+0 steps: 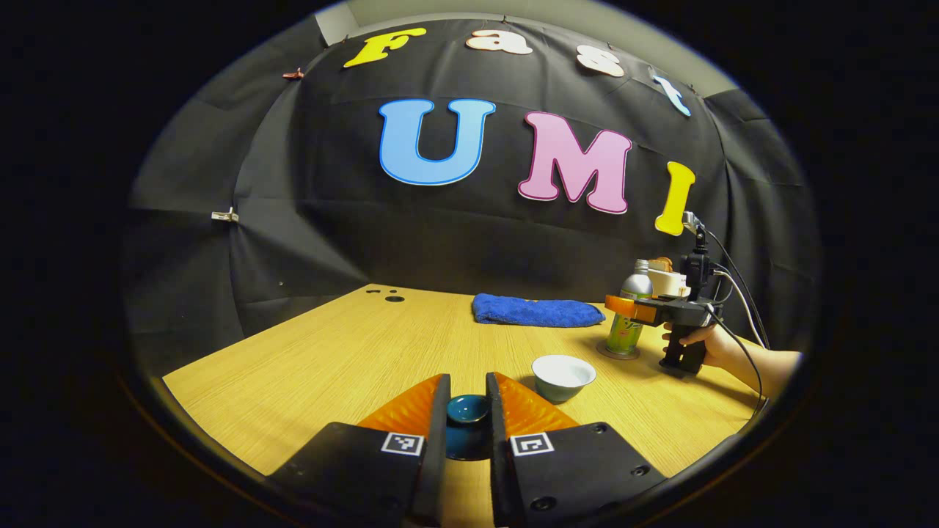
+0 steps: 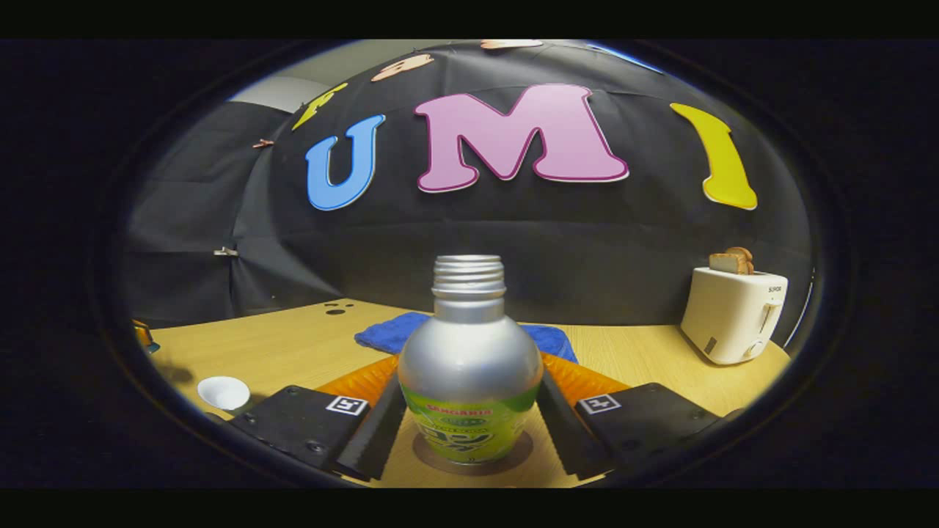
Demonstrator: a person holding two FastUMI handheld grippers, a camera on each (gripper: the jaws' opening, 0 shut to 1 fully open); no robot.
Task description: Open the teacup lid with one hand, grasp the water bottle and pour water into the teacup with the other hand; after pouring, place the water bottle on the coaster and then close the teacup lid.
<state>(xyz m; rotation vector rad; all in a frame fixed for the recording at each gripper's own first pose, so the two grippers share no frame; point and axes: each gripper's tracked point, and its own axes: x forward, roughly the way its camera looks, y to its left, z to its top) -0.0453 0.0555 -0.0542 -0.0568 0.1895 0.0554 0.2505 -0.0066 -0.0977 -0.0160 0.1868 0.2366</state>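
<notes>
Teacup [image 1: 563, 377] stands uncovered on our table [image 1: 330, 359]; our left gripper [image 1: 468, 411] pinches its lid [image 1: 467, 409]. Our right gripper [image 2: 469, 411], half open, brackets the water bottle [image 2: 469, 374] on the coaster [image 2: 433, 458], contact unclear.

a dim booth, black cloth behind a wooden table

the light wood table [image 1: 330, 359] meets a creased black cloth wall [image 1: 330, 220] held by clips; a blue towel [image 1: 535, 311] lies near the back edge, and a white toaster [image 2: 732, 314] holding bread stands at the right.

Bottle [image 2: 469, 367] on coaster [image 2: 472, 455], towel [image 1: 535, 311] behind, teacup [image 1: 563, 376] left
</notes>
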